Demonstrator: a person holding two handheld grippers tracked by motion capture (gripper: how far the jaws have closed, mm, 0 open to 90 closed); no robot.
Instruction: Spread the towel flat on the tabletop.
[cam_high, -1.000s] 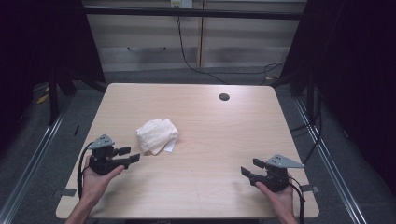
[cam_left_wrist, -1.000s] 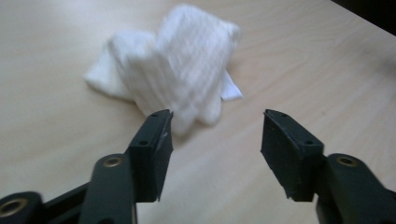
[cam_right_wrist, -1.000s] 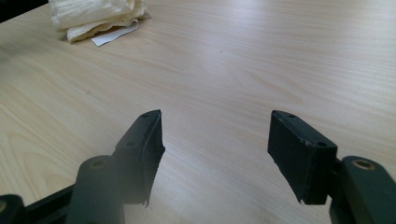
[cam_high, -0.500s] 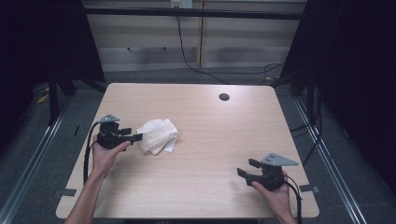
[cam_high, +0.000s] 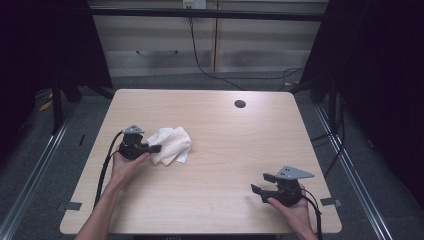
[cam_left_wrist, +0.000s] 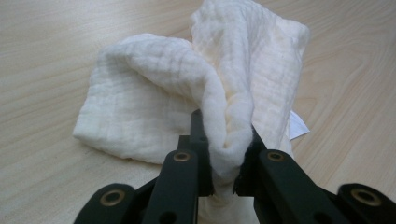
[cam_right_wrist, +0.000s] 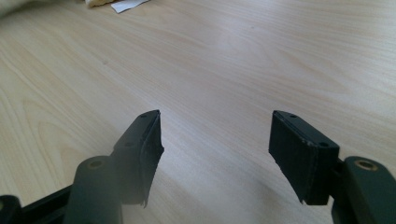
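Observation:
A crumpled white cloth (cam_high: 171, 143) lies on the left half of the wooden table (cam_high: 225, 150). My left gripper (cam_high: 152, 148) is at the cloth's left edge. In the left gripper view its jaws are shut on a raised fold of the white cloth (cam_left_wrist: 224, 107), which bunches up between them. A small white tag (cam_left_wrist: 299, 127) sticks out at the cloth's right side. My right gripper (cam_high: 261, 183) rests near the table's front right, far from the cloth. It stands open over bare wood (cam_right_wrist: 215, 93), nothing between its fingers (cam_right_wrist: 299, 154).
A round dark cable hole (cam_high: 240, 104) sits near the table's far right edge. Cabinets (cam_high: 210, 45) and trailing cables stand behind the table. Metal rails run along the floor on both sides.
My left gripper has travelled up from the front left to the cloth's left edge and closed on a fold of it. The right gripper has barely shifted.

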